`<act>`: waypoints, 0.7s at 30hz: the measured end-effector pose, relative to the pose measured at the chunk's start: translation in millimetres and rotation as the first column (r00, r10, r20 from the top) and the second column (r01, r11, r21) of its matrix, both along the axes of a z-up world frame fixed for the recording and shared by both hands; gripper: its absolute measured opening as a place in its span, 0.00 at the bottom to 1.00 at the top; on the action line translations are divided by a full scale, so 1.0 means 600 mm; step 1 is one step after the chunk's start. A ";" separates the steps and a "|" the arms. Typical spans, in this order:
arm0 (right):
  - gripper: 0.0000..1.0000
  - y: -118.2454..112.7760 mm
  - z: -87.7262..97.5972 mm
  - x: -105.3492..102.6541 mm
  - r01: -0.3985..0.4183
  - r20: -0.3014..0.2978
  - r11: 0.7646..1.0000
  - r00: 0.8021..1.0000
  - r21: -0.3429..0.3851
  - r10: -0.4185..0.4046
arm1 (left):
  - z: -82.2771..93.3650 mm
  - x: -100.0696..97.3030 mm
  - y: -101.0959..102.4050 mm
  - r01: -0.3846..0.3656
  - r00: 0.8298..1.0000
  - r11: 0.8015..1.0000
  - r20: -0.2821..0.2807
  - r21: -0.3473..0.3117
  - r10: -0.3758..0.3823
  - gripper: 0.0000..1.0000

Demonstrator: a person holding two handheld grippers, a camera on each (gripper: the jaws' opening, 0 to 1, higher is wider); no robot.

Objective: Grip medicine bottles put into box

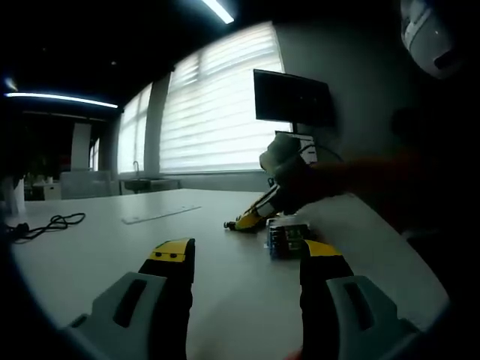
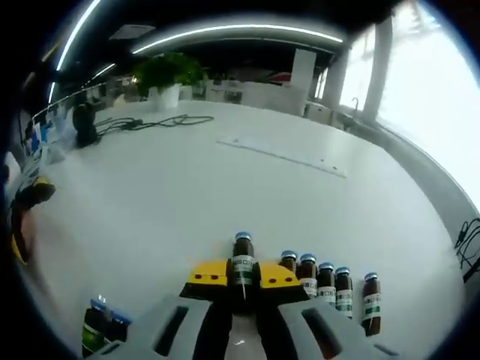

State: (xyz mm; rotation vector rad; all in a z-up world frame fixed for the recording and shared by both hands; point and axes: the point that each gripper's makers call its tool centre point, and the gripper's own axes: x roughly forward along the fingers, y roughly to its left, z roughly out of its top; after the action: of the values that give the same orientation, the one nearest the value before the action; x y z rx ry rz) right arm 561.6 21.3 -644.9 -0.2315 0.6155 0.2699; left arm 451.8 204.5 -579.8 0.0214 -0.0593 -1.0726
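A: Currently, how is the right gripper (image 2: 243,275) set?

B: Pinched on one bottle (image 2: 242,264), held upright between the yellow tips, just above the white desk (image 2: 187,195). Five more bottles (image 2: 328,283) are seen standing in a row just beside it, to its right in the right gripper view.

A: And the box (image 1: 286,234)?

B: Noted on the desk in the left gripper view, near the right gripper's tips. Its contents cannot be told.

A: Left gripper (image 1: 246,259)?

B: Spread wide, nothing between the jaws, low over the desk.

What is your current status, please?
Right gripper shut on brown glass medicine bottle. Left gripper open, empty. Five more bottles alongside. Nothing in the way.
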 end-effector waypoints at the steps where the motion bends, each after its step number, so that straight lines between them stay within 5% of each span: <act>1: 0.08 0.000 0.000 0.000 0.000 0.002 1.000 1.000 0.001 0.000 | 0.000 0.000 0.000 0.001 1.000 1.000 0.000 0.000 -0.001 0.49; 21: 0.07 0.007 0.081 -0.021 -0.004 0.113 1.000 0.994 0.006 0.003 | -0.001 0.001 0.001 -0.002 1.000 1.000 -0.002 -0.004 0.002 0.49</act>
State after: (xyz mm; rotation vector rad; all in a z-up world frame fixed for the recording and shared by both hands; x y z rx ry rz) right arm 548.9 25.6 -596.1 -0.2400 0.5022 0.2605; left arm 452.2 205.1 -580.2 0.0169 -0.0591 -1.0703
